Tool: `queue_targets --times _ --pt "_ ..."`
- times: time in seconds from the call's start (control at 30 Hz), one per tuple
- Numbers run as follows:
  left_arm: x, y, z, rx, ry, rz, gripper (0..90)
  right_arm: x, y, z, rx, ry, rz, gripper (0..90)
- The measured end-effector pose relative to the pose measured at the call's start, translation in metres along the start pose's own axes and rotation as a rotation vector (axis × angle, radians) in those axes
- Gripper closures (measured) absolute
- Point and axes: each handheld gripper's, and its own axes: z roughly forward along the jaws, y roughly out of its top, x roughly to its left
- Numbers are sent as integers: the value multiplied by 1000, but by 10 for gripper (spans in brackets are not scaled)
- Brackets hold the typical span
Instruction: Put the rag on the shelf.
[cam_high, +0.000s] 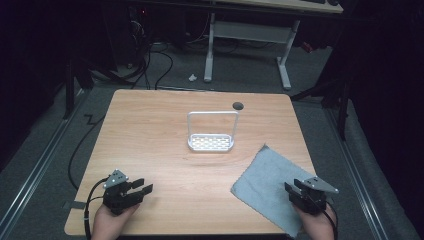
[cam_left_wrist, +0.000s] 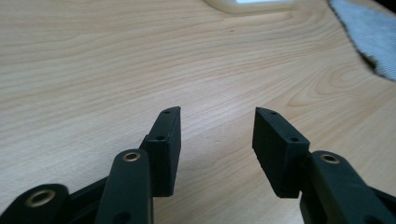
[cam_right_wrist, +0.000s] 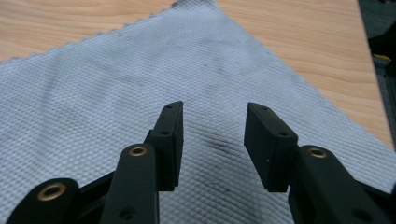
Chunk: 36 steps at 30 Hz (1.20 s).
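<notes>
Wood-grain tabletop (cam_high: 160, 145) is carrying everything, and at its near left corner the left gripper (cam_high: 142, 186) is resting low in a hand (cam_high: 112, 222), its jaws standing wide with only bare wood between them; the left gripper view (cam_left_wrist: 217, 116) is showing the same gap. Toward the middle, farther back, a white rack (cam_high: 211, 143) with a tall wire handle is standing upright, well apart from both grippers. To the right, a grey cloth (cam_high: 265, 182) is lying flat, one corner hanging over the near edge. The right gripper (cam_high: 291, 190) is hovering over that cloth, jaws spread wide and gripping nothing, with the stained weave (cam_right_wrist: 116, 93) showing between them.
</notes>
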Motion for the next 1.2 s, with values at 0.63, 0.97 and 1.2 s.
queue_targets --times 0.63,0.97,1.2 --pt "-7 1 -7 -67 42 80 559 10 -1 -8 0 105 -64 900" --pt "-3 1 -11 -73 41 50 488 20 -5 -5 69 161 -112 900" --pt "-3 -1 -12 -87 46 62 484 31 -7 4 105 182 -148 900"
